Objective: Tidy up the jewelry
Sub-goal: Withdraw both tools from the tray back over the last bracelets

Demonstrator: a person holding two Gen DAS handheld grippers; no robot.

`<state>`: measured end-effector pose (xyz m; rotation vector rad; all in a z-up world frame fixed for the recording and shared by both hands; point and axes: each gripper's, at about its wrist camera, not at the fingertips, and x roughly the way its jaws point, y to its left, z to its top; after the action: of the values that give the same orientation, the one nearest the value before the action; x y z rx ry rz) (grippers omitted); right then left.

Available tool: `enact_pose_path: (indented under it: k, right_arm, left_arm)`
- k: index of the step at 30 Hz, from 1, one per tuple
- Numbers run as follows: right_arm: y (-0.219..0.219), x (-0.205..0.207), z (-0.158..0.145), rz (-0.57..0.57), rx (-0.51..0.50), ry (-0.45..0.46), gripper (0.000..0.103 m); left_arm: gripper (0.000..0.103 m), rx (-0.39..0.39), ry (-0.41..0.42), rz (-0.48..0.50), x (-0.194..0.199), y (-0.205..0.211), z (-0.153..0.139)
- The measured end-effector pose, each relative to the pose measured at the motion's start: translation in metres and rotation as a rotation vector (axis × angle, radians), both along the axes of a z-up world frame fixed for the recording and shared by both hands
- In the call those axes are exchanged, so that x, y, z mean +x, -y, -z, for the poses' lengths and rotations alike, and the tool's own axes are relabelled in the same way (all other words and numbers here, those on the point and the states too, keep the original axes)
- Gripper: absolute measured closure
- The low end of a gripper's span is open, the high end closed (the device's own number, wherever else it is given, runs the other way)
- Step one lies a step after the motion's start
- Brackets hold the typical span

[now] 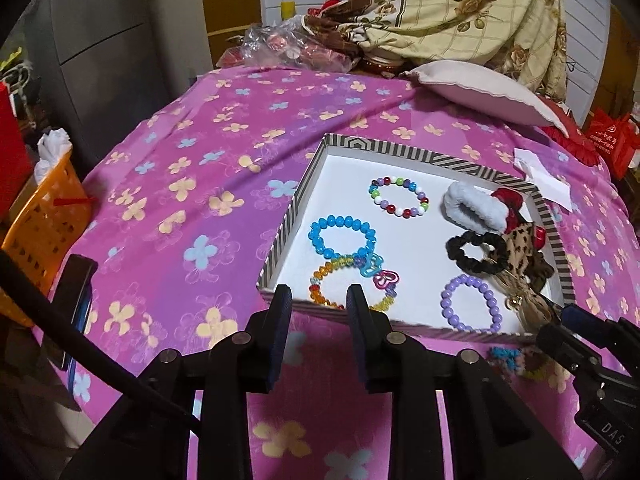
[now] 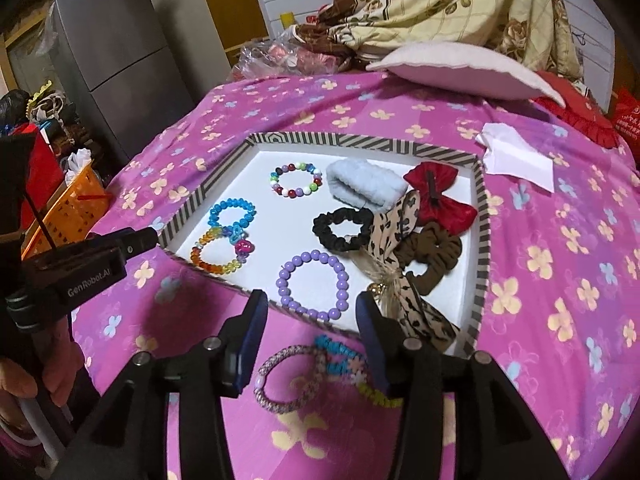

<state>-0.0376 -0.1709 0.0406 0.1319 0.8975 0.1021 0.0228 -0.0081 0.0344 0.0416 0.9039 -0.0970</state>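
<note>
Tray: shallow rectangular striped-rim cardboard tray (image 2: pixel 482 236) with a white floor, centre of both views, lying on the pink flower-print cloth (image 2: pixel 560 264).
Tray, left half: multicoloured round-bead bracelet (image 2: pixel 296 180) toward the far side; turquoise faceted-bead bracelet (image 2: pixel 233 215) touching the rainbow clear-bead bracelet with heart charms (image 2: pixel 218 252) at the near-left corner.
Tray, middle: lilac round-bead bracelet (image 2: pixel 314 286) by the near rim; black fabric scrunchie (image 2: pixel 342 228) behind it.
Tray, right half: pale blue fluffy scrunchie (image 2: pixel 366 186), red satin bow clip (image 2: pixel 440 196), brown ribbed scrunchie (image 2: pixel 434 258), and a leopard-print ribbon bow (image 2: pixel 400 240) lying across the brown one.
Outside the tray: pink-and-white woven cord bracelet (image 2: pixel 286 376) and turquoise-and-yellow fuzzy hair tie (image 2: pixel 348 364) on the cloth, just before the near rim, lower centre of the right wrist view.
Right gripper (image 2: pixel 312 344): fingers spread apart, grasping nothing, the two loose pieces between them; its right finger hides part of the leopard bow.
Left gripper (image 1: pixel 318 334): fingers apart, empty, tips over the tray's near-left rim, covering part of the rainbow bracelet.
Surroundings: folded white paper (image 2: pixel 516 156) beyond the tray's far-right corner; pale pink cushion (image 2: pixel 460 72) and floral quilt (image 2: pixel 460 4) at top; orange plastic basket (image 1: pixel 44 232) and grey refrigerator (image 2: pixel 116 52) at left.
</note>
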Motion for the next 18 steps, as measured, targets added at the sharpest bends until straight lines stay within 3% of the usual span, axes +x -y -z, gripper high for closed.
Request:
enact_pose_path:
  k: [18]
  right_arm:
    - [-0.003, -0.048, -0.022, 0.005, -0.031, 0.045, 0.051]
  left_arm:
    - [0.065, 0.006, 0.06, 0.018, -0.056, 0.012, -0.013]
